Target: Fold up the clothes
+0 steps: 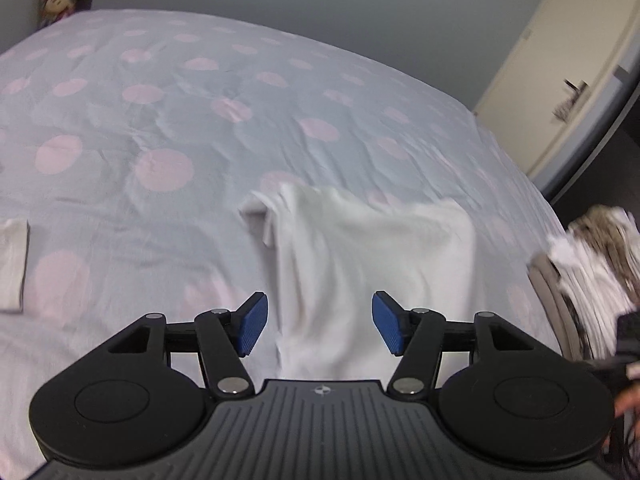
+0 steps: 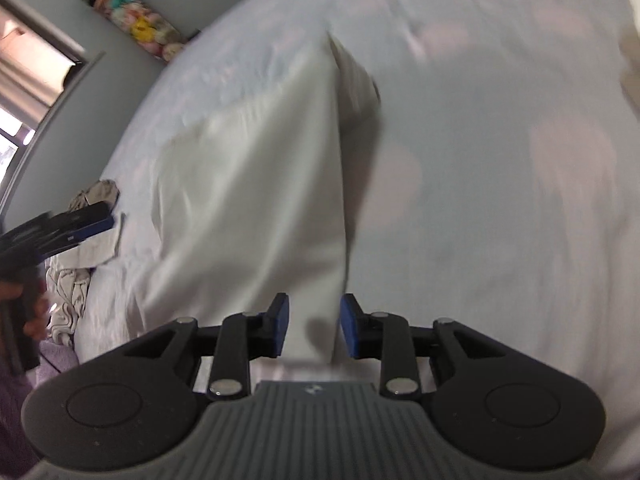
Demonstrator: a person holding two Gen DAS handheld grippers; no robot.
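Bed: a big bed sheet (image 1: 240,92), pale grey-blue with pink dots, covers the whole bed.
White cloth: a white garment (image 1: 360,248) lies flat on the sheet, in front of both tongs. It looks partly folded, with one flap turned over at its far left corner. The picture is blurry, so the kind of clothing cannot be told.
Left tongs: the left gripper (image 1: 320,326) hangs above the near end of the white cloth. Its blue pads (image 1: 254,322) stand wide apart. Nothing is between them but air, and the cloth lies below.
Right tongs: the right gripper (image 2: 314,326) has its pads a little way apart, a narrow gap. The near edge of the white garment (image 2: 256,200) shows in the gap, but the pads do not press on it.
Small cloth: a small white folded piece (image 1: 12,260) lies on the sheet, well apart to the left.
Clothes pile: a heap of crumpled clothes (image 1: 592,264) sits at the right edge of the bed.
Toys: soft toys (image 2: 132,20) hang on the grey wall behind the bed.
Door: a cream cupboard door (image 1: 560,72) stands past the far corner.
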